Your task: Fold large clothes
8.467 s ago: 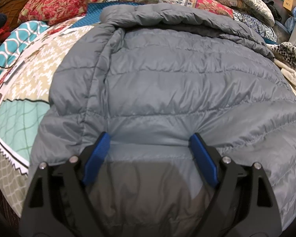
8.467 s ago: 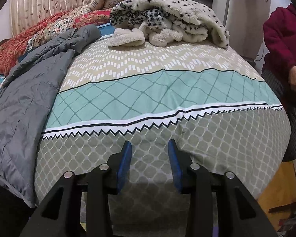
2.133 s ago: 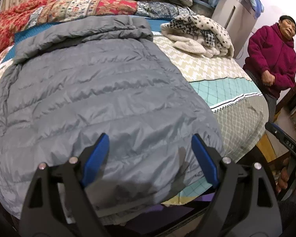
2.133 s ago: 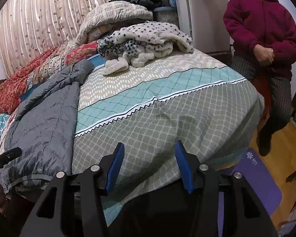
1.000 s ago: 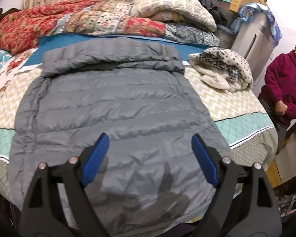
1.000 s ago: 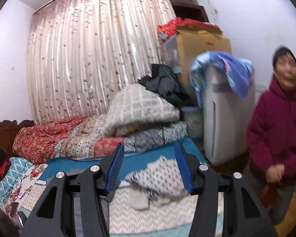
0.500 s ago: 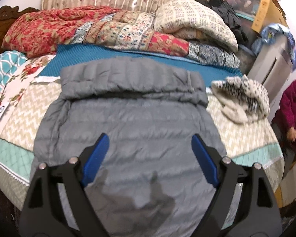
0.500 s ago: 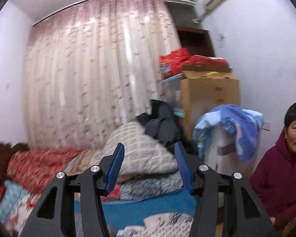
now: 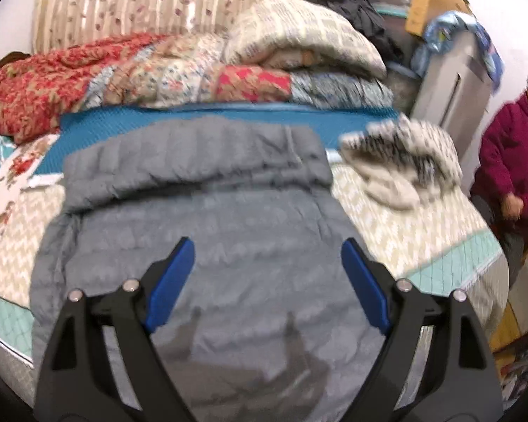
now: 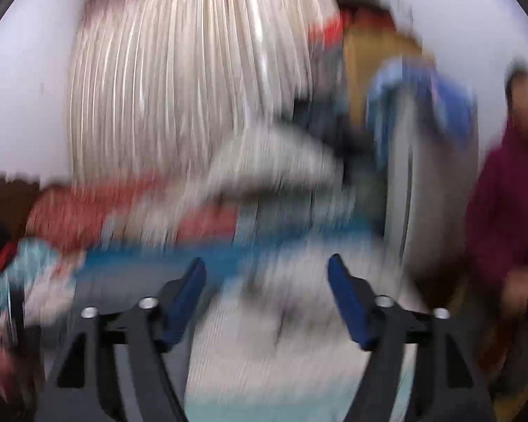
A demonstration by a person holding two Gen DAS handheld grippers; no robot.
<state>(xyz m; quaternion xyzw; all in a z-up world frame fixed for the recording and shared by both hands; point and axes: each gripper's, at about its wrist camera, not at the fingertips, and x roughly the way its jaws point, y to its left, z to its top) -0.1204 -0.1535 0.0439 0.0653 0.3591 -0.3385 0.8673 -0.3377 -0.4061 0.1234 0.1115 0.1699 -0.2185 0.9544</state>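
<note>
A grey quilted puffer jacket (image 9: 207, 211) lies flat on the bed (image 9: 440, 246), its collar end rolled at the far side. My left gripper (image 9: 267, 256) hangs above the jacket's near half, jaws wide open and empty. My right gripper (image 10: 265, 274) is open and empty, raised in the air. The right wrist view is heavily motion-blurred and points toward the curtain (image 10: 193, 70) and the far end of the bed; the jacket cannot be made out there.
Folded quilts and pillows (image 9: 228, 66) are stacked along the bed's far side. A spotted fleece garment (image 9: 401, 161) lies to the jacket's right. A person in a maroon top (image 9: 514, 154) sits at the right edge beside a white appliance (image 9: 450, 81).
Both grippers have lifted up and away from the bed. The right gripper has opened wider and swings downward, blurring its view. The jacket has not moved.
</note>
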